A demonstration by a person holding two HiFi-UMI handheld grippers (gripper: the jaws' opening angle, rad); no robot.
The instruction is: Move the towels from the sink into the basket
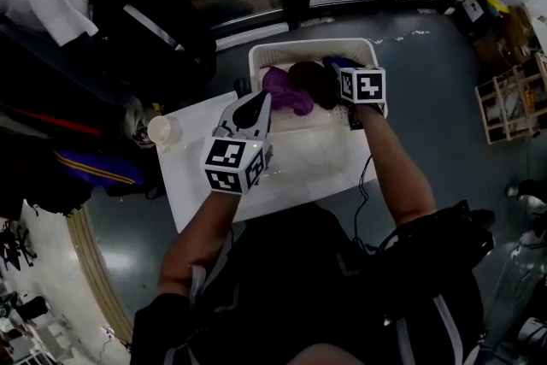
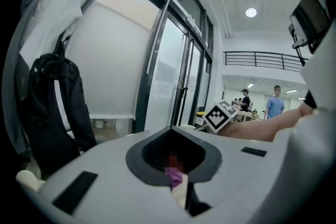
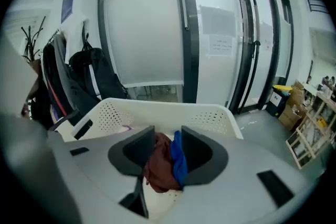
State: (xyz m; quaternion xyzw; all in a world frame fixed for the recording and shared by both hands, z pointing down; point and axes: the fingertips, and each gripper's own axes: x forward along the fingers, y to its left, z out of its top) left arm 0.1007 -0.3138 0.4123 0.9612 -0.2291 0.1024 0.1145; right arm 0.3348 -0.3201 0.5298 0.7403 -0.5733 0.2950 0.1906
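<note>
Looking down: a person's two arms reach forward over a white surface (image 1: 192,175); each hand carries a claw topped by a cube with square markers.
Sink: a pale basin (image 1: 316,154) set into the surface, below and between the two arms.
Basket: white with perforated walls (image 1: 312,45), just beyond the sink.
Left claw: clenched (image 2: 176,168) on the purple towel; the left gripper view shows a small fold of purple cloth pinched between its jaws. It is held above the sink's far left side, with its tip at the basket's near rim.
Purple towel: bunched (image 1: 286,90) at the basket's near left corner, touching the left claw's tip. Whether its weight rests inside the basket cannot be told.
Right claw: released (image 3: 167,139), jaws apart and pressing on nothing. It is held above the basket's right half and angled down into it.
Maroon towel: crumpled in the basket (image 3: 160,165), seen through the gap between the right claw's jaws, just right of the purple towel.
Blue towel: in the basket (image 3: 179,162), touching the maroon towel's right side.
Surroundings: dark floor, tall glass doors beyond the basket, and a black backpack (image 3: 100,81) hanging at the left.
</note>
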